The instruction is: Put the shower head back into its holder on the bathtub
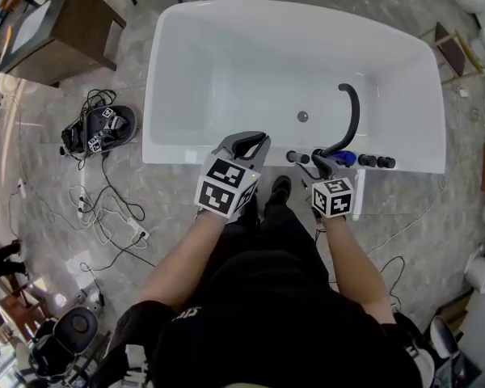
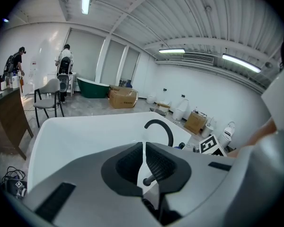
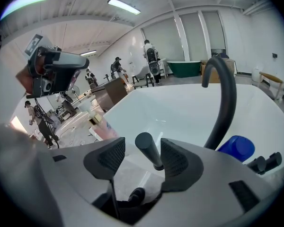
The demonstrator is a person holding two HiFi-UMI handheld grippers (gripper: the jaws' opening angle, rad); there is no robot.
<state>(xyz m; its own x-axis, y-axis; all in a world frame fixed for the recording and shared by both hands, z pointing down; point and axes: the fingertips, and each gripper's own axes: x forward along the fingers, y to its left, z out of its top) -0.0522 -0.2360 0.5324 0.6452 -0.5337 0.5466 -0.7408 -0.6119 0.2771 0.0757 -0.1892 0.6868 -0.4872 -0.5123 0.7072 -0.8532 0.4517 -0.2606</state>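
My right hand-held gripper (image 3: 142,156) is hanging with its jaws apart, straddling a dark rod (image 3: 148,150). I am taking the rod for the shower head's handle. It is standing at the rim of the tub (image 1: 226,71), just beside the spout (image 3: 225,98), and I cannot tell whether it is already seated. My left hand-held gripper (image 2: 143,162) is sitting closed on nothing above the rim. I am judging it best to centre the rod between the pads, close squarely, and keep it upright and clear of the spout.
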